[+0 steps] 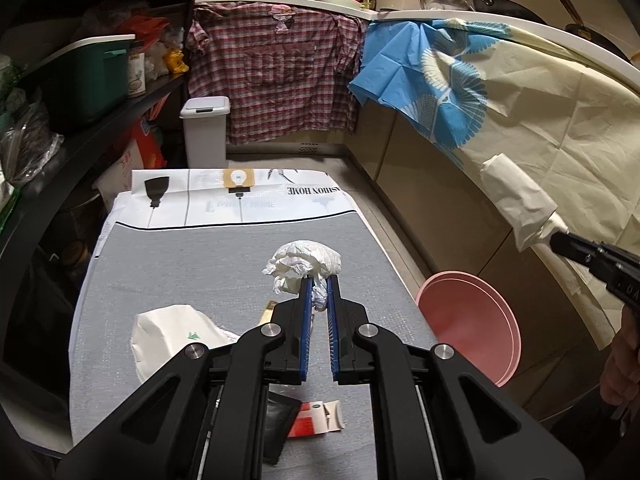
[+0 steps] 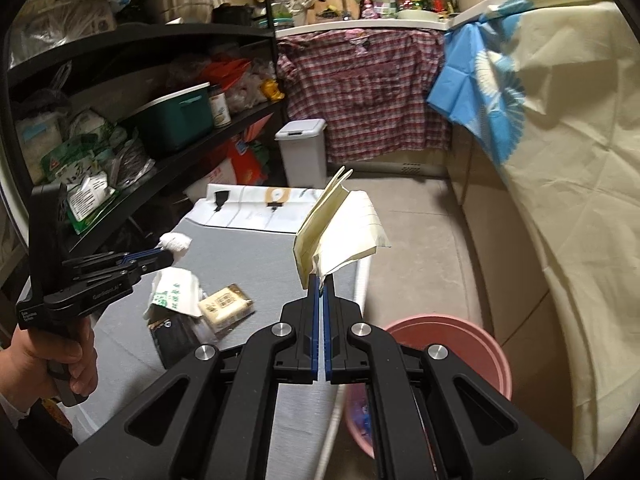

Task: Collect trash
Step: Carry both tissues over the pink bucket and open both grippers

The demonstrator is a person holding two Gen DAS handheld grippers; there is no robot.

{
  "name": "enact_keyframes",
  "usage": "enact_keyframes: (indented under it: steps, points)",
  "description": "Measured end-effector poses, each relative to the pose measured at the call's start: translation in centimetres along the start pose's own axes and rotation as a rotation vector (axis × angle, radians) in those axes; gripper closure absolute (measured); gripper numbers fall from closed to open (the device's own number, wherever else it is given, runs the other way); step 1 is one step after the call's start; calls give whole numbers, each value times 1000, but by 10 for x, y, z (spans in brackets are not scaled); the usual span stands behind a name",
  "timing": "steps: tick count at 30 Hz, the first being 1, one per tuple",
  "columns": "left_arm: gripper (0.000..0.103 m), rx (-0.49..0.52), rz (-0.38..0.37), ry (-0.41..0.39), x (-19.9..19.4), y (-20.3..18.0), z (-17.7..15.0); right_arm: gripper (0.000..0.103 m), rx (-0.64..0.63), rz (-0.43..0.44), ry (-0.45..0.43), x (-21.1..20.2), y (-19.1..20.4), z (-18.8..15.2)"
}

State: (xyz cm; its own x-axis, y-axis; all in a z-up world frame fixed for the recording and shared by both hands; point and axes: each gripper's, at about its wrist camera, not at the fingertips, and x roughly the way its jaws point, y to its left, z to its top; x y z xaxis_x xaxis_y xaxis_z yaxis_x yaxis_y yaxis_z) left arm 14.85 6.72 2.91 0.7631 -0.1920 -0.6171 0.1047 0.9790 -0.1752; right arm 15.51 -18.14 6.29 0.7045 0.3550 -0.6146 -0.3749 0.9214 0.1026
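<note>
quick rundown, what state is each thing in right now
left hand-held gripper: shut on crumpled white tissue, lifted
right hand-held gripper: shut on folded cream paper, lifted
pink plastic bucket: open, on floor
grey lidded bin: lid closed
tan wrapped packet: lying on grey mat

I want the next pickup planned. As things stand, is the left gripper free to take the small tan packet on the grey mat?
Probably not yet: the left gripper is shut on a crumpled white tissue. The tan packet itself lies uncovered on the mat, so emptying the jaws first should suffice.
</note>
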Motion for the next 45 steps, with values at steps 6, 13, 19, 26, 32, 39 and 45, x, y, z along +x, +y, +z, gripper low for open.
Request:
enact_keyframes:
  steps: [6, 13, 19, 26, 32, 39, 45]
  points:
    - [96, 11, -18, 2, 5, -12, 2, 101, 37, -61, -13, -10, -32, -7]
    - [96, 26, -37, 9, 15, -33, 4, 101, 89, -116, -1, -7, -58, -26]
    - [96, 37, -55, 15, 25, -53, 6, 101, 127, -149, 8, -7, -79, -33]
    - [96, 66, -77, 26, 38, -77, 5, 101, 131, -207, 19, -7, -92, -42]
    - [96, 85, -101, 36, 48, -96, 4, 101, 156, -243, 34, -7, -107, -47]
    - [96, 117, -145, 41, 57, -120, 1, 101, 179, -260, 57, -4, -118, -52]
    - [96, 158, -179, 67, 68, -137, -10, 101, 183, -259, 82, 0, -120, -55]
